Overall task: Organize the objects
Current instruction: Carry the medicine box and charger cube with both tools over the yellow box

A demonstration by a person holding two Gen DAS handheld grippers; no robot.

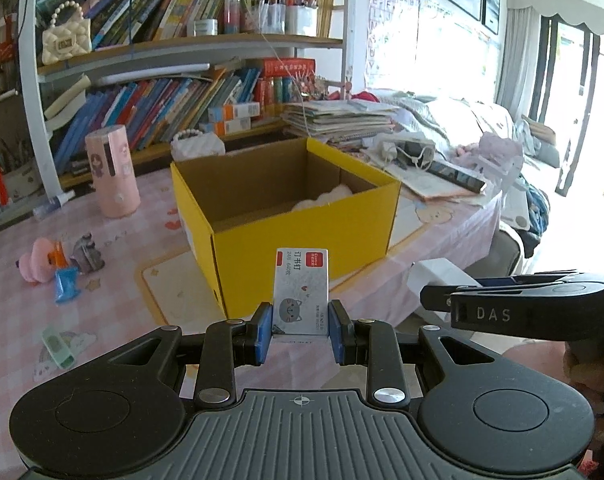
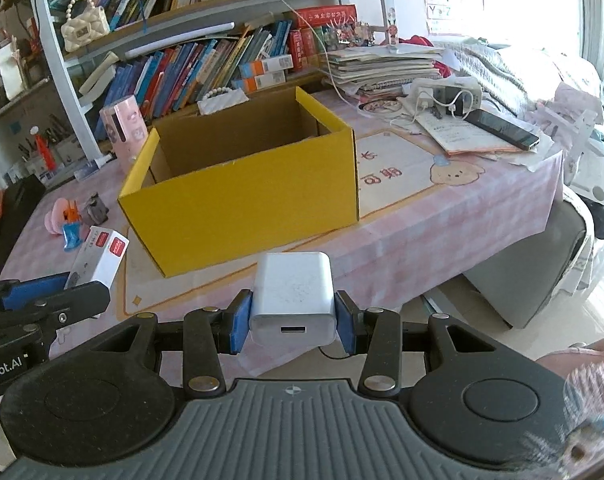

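The left gripper is clenched on a small staple box, its blue pads pressing the box's two narrow sides so that it stands upright between them. The right gripper grasps a white charger block the same way, with the socket end facing back toward the camera. Both loads hang short of the table's near edge, in front of the open yellow box, which sits on the pink checked tablecloth and looks like the place for them.

To do this step well, each load should be carried up and over the near wall of the yellow box before the jaws let go; its walls are tall, so a low approach would likely knock the cardboard and push the box back. The two grippers are close side by side, so going in one at a time, or keeping them well apart over the opening, would avoid a clash. Releasing low inside the box should keep things from bouncing out. Something pale already lies in the far right corner of the box floor, so the left half looks freer.

Counted: two grippers, each with one thing held; one yellow box; one pink cylinder standing to its far left; a cluster of three small toys on the left, pink, grey and blue; one pale green clip at the near left.
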